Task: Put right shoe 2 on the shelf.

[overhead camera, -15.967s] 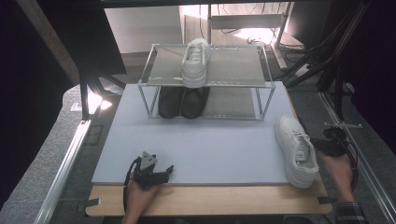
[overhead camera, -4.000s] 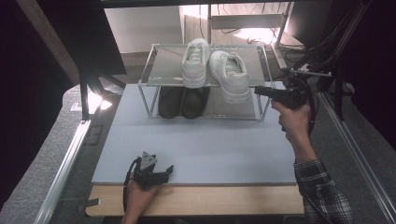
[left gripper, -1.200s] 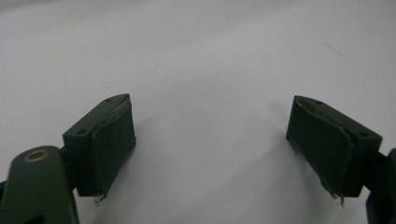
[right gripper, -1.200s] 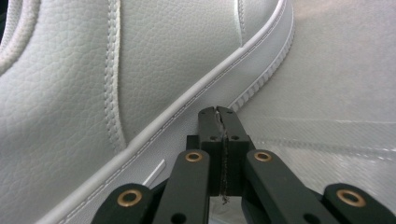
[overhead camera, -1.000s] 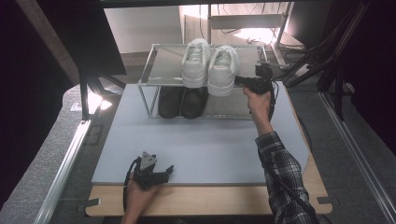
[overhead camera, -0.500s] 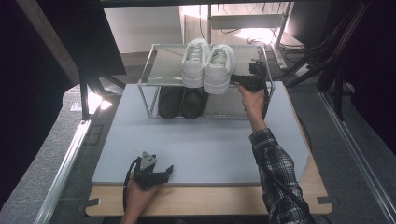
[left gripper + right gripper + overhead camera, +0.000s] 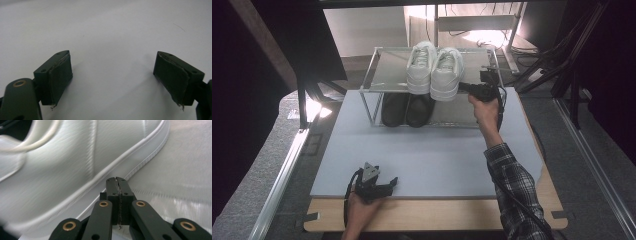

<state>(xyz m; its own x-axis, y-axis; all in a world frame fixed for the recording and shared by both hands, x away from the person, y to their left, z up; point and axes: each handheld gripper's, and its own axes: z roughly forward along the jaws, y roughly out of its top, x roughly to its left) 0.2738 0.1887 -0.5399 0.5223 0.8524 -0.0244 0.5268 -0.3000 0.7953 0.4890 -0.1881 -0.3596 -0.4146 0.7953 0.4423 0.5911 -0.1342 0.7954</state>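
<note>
From above, the right gripper [image 7: 464, 88] is up at the wire rack [image 7: 377, 65], its tip right against the outer side of the right white sneaker [image 7: 446, 73]. That shoe sits on the rack's top shelf, snug beside the left white sneaker [image 7: 420, 66], both with heels hanging toward the person. A pair of black shoes [image 7: 407, 109] sits on the level below. Down at the near edge of the grey mat [image 7: 432, 160], the left gripper [image 7: 384, 184] rests low in the hand.

Over to the left gripper view: the jaws stand wide apart, nothing between them, just bare mat beneath.

And the right gripper view: the jaws are pressed fully together, pad on pad, gripping nothing, with the tip at the white sole edge of the sneaker, the mesh shelf [image 7: 185, 167] stretching off beside it.
</note>
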